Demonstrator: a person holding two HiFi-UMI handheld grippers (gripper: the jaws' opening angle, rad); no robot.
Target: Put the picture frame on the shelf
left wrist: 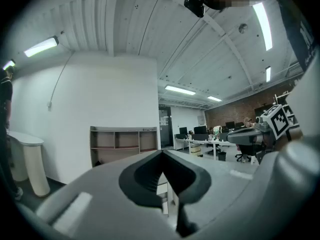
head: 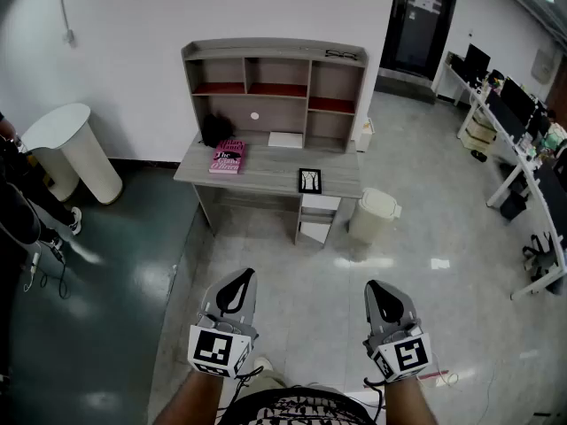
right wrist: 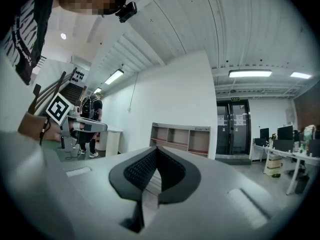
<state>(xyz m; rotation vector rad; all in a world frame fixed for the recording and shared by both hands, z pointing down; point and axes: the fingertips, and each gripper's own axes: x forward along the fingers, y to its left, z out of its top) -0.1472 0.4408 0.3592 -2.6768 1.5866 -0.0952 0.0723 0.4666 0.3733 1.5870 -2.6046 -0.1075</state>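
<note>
While both grippers hang low in the frame, well apart from the bench (head: 266, 173), nothing is held. The left gripper (head: 239, 279), lower left of centre, has its fingers pressed together, empty. At mid-frame a pink book (head: 228, 157) lies left of the picture frame (head: 310, 181), which sits near the bench's front edge, below the shelf (head: 275, 91). The right gripper (head: 379, 289), lower right, is likewise closed and empty. Reaching in with the fingers unopened could, I reckon, shove the frame off that edge.
</note>
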